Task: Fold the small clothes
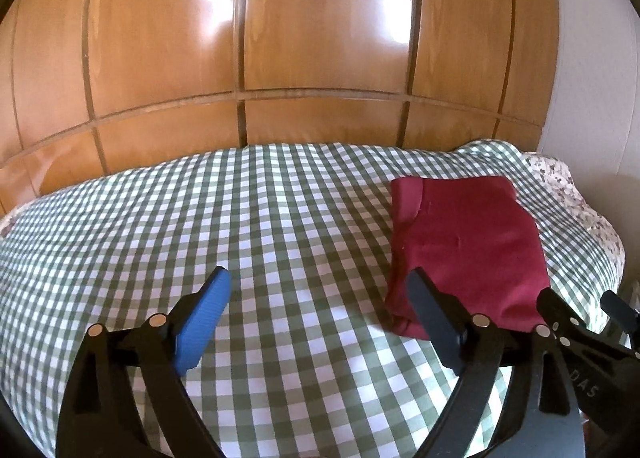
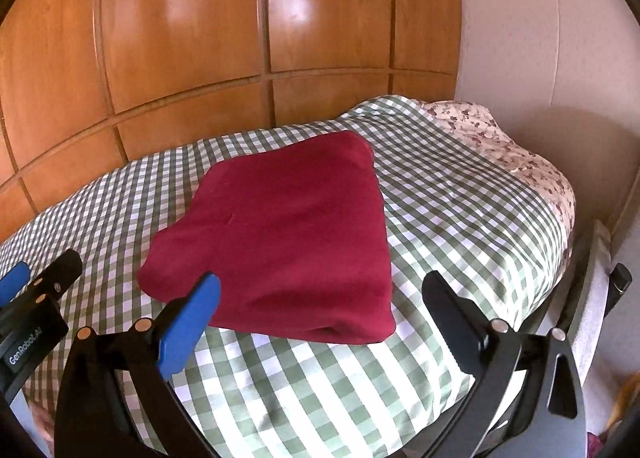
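A dark red garment [image 1: 468, 246] [image 2: 288, 225] lies folded into a thick rectangle on the green-and-white checked bed cover [image 1: 200, 217] [image 2: 460, 209]. My left gripper [image 1: 318, 278] hovers open over bare cover, with the garment's near left corner just beyond its right finger. My right gripper [image 2: 322, 280] is open too, its fingers straddling the garment's near edge from above without touching it. Each gripper shows in the other's view: the right gripper [image 1: 578, 298] at the right edge, the left gripper [image 2: 44, 264] at the left edge. Nothing is held.
A glossy wooden wardrobe [image 1: 320, 37] [image 2: 200, 37] rises right behind the bed. A floral sheet [image 1: 568, 193] [image 2: 500, 145] shows at the bed's far right corner, next to a pale wall [image 2: 520, 17]. The bed's right edge drops off beside the right gripper.
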Demonstrator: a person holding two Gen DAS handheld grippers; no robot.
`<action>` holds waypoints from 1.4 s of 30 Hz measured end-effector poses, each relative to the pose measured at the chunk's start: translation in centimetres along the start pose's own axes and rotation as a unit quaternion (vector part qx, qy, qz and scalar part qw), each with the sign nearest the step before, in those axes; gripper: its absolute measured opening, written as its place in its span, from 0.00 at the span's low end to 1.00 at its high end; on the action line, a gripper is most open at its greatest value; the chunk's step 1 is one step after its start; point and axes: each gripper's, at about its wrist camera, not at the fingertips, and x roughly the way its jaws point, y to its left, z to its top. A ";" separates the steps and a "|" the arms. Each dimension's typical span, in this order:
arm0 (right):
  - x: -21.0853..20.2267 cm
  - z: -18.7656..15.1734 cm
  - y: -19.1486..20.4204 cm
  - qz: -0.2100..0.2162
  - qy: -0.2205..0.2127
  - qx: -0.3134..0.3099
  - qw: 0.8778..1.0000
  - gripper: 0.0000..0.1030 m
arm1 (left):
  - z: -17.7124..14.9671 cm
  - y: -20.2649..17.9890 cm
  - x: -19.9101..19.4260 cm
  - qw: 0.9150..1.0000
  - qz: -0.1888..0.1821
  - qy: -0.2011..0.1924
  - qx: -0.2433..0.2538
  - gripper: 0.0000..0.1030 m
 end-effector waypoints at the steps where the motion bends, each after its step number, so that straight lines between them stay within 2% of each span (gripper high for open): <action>1: 0.0 0.1 0.0 -0.001 0.000 0.000 1.000 0.98 | 0.0 0.0 -0.1 1.000 -0.001 -0.001 0.001 0.86; 42: 0.6 -0.8 0.7 0.008 0.018 -0.005 1.000 0.98 | -0.6 -0.2 -0.5 1.000 -0.007 0.005 0.005 0.89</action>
